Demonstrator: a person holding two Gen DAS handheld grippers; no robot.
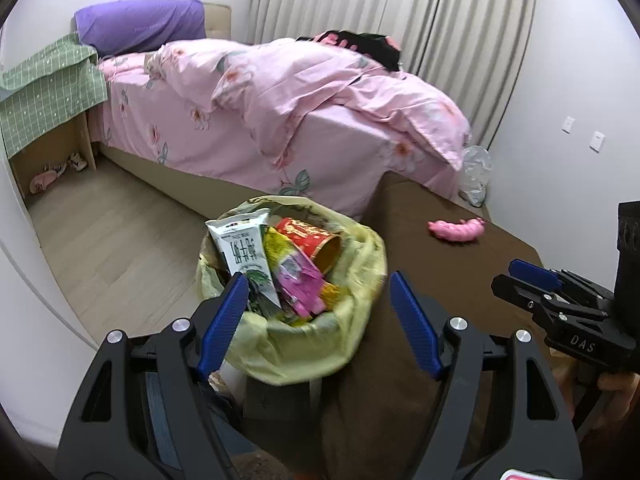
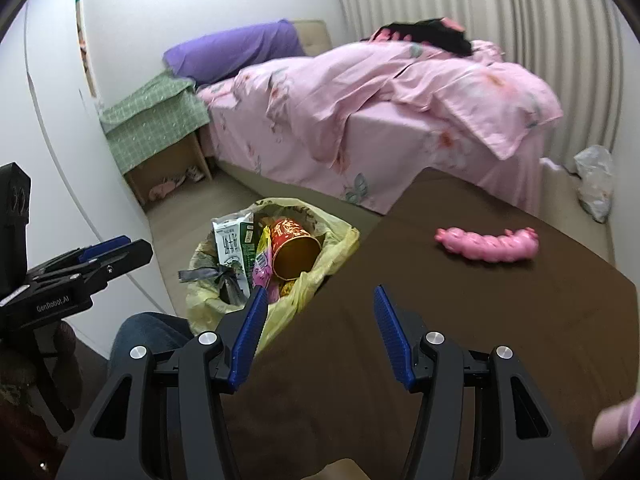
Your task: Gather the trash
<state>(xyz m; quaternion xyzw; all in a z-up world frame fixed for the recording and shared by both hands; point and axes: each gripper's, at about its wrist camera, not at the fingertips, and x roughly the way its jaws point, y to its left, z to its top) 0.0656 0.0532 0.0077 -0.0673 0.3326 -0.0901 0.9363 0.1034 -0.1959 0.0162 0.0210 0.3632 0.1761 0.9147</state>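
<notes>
A bin lined with a yellow bag (image 1: 352, 264) (image 2: 336, 240) stands beside the brown-covered table (image 1: 460, 264) (image 2: 480, 300). Inside lie a milk carton (image 1: 240, 248) (image 2: 234, 240), a red paper cup (image 1: 316, 240) (image 2: 294, 246) and pink and yellow wrappers (image 1: 300, 276). My left gripper (image 1: 320, 284) hovers open above the bin's near rim, nothing between its blue pads. My right gripper (image 2: 320, 296) is open over the table edge, next to the bag, empty too. A pink toy pig (image 1: 456, 230) (image 2: 488, 242) lies on the table. Each gripper shows at the edge of the other's view.
A bed with pink floral bedding (image 1: 280, 92) (image 2: 380, 92) and a purple pillow (image 1: 140, 24) fills the back. A nightstand under a green cloth (image 1: 48, 92) stands at its head. A clear plastic bag (image 1: 476, 176) (image 2: 596, 180) lies on the floor by the curtain. Wooden floor (image 1: 120, 232) lies left of the bin.
</notes>
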